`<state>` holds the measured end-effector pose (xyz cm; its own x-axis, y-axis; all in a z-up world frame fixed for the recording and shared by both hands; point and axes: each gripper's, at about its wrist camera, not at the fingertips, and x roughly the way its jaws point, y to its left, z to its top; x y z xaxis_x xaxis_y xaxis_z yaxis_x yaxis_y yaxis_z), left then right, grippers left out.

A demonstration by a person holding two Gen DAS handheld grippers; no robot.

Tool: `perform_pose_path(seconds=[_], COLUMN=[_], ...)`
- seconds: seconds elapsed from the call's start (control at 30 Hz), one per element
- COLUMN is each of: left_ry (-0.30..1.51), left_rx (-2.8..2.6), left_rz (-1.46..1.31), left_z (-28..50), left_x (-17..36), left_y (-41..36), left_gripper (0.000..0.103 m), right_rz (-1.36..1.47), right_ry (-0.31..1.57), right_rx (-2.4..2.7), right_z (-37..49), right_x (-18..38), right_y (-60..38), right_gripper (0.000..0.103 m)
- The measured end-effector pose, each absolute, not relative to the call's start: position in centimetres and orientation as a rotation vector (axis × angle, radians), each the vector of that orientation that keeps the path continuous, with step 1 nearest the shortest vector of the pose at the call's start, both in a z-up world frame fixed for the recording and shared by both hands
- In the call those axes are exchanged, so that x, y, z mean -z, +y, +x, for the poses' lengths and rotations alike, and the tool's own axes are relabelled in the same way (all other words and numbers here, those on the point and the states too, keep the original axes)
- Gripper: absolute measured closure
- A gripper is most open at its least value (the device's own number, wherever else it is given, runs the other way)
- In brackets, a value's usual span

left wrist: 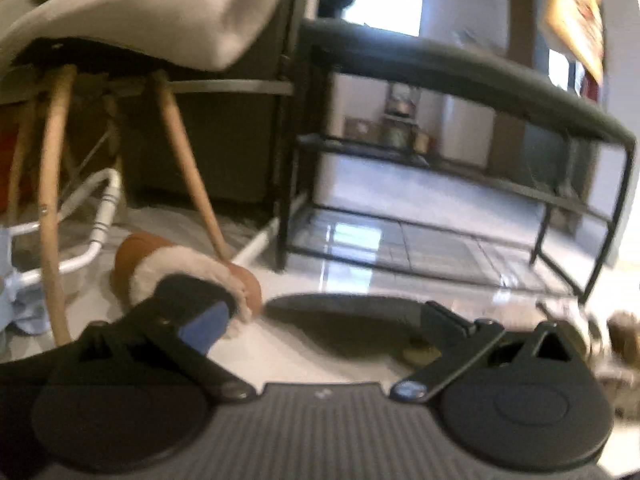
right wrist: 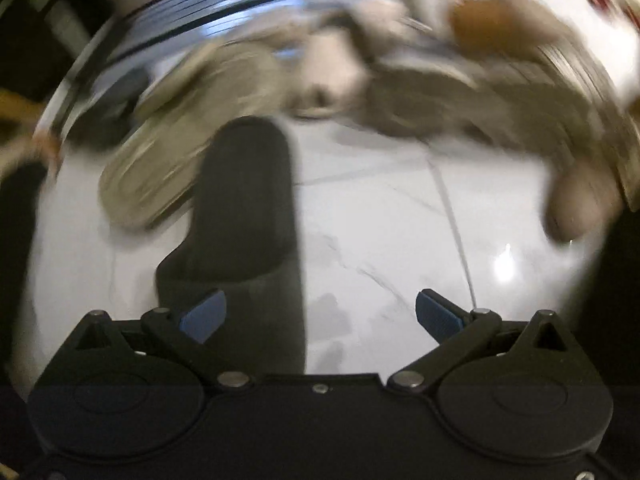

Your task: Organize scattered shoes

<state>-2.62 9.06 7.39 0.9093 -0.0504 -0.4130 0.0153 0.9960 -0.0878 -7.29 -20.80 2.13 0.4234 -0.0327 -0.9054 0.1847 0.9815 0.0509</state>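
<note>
In the left wrist view my left gripper (left wrist: 324, 318) is open, low over the white floor. A black slipper (left wrist: 344, 320) lies between its fingers; whether they touch it I cannot tell. A brown slipper with white fleece lining (left wrist: 160, 264) lies just behind the left fingertip, against a chair leg. The black metal shoe rack (left wrist: 440, 64) stands ahead, its shelves bare. The right wrist view is blurred by motion. My right gripper (right wrist: 320, 316) is open with nothing in it. A black slipper (right wrist: 244, 200) lies ahead of its left finger, beside a beige shoe (right wrist: 160, 160).
A chair with wooden legs (left wrist: 52, 200) and a white metal frame (left wrist: 100, 216) stand at the left. Several greyish shoes (right wrist: 460, 92) and a brown slipper (right wrist: 488, 24) lie scattered on the white tile floor (right wrist: 400, 220) ahead of the right gripper.
</note>
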Motion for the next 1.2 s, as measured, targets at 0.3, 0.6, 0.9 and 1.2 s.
perform_pose_path(seconds=[0.3,0.6,0.9,1.2], left_ry=[0.484,0.543,0.801,0.839], left_rx=[0.09,0.065,0.048,0.058], left_rz=[-0.088,-0.104,-0.028,-0.049], left_z=[-2.7,-1.6,0.5,0.6], left_x=[-6.2,-5.2,-2.7,-2.3], left_y=[8.5,8.9,7.7,8.1], left_gripper=[0.001,0.001,0.001,0.001], right_rz=[0.147,0.073,0.031,0.116], right_ry=[1.029,1.063,1.073,1.05], right_rx=[-0.029,0.003,0.077,0.066], right_z=[-6.5,-5.8,-4.9,-5.9], right_x=[-2.0,0.1,1.5,0.7], right_y=[-17.7,-15.7,-14.5,-15.9], right_gripper=[0.0,0.0,0.0,0.003])
